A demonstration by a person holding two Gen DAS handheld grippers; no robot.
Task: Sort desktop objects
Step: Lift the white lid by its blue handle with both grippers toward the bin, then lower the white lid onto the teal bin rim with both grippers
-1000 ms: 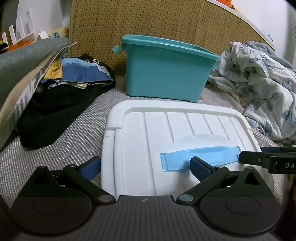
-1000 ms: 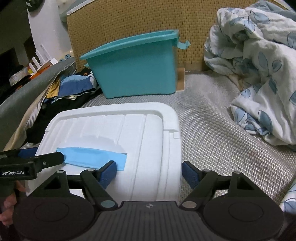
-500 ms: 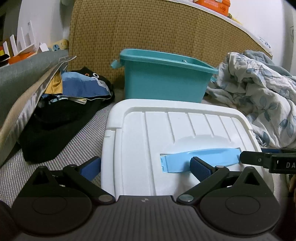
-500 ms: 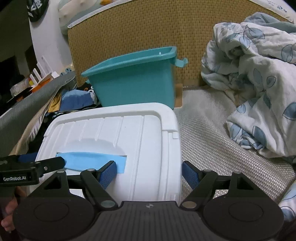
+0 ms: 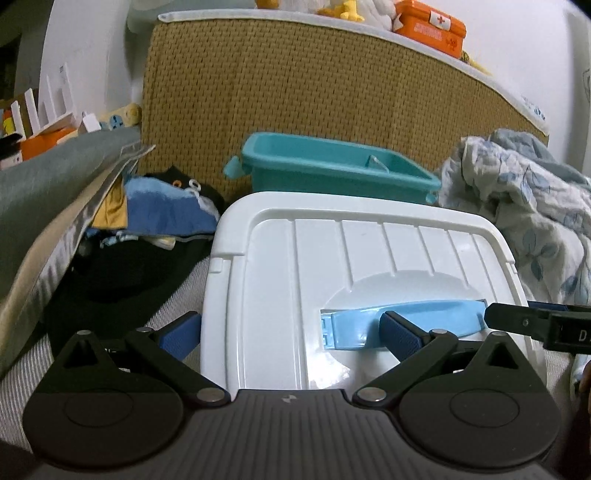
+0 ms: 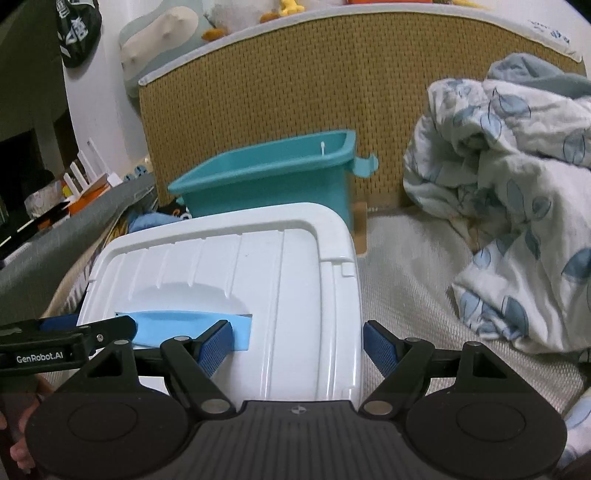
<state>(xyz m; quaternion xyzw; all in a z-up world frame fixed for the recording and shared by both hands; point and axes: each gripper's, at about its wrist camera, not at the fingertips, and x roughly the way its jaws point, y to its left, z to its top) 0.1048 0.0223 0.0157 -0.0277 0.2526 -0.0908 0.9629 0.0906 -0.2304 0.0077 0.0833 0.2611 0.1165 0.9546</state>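
A white lid (image 5: 332, 280) with a light blue handle (image 5: 402, 321) is held up between both grippers. My left gripper (image 5: 291, 332) is shut on the lid's left edge, one finger (image 5: 181, 330) outside and one over the top. My right gripper (image 6: 299, 345) is shut on the lid's (image 6: 258, 277) right edge the same way. A teal bin (image 5: 332, 166) stands open behind the lid against the wicker headboard; it also shows in the right wrist view (image 6: 273, 177). The lid hides the bin's lower part.
A crumpled leaf-print quilt (image 6: 509, 206) lies to the right. A pile of dark and blue clothes (image 5: 147, 236) and a grey cushion (image 5: 55, 184) lie to the left. The wicker headboard (image 5: 332, 92) carries an orange first-aid box (image 5: 428, 26) and toys.
Both grippers have lifted the white lid off the bed; it now covers the lower part of the teal bin, and the view looks over the bin's rim.
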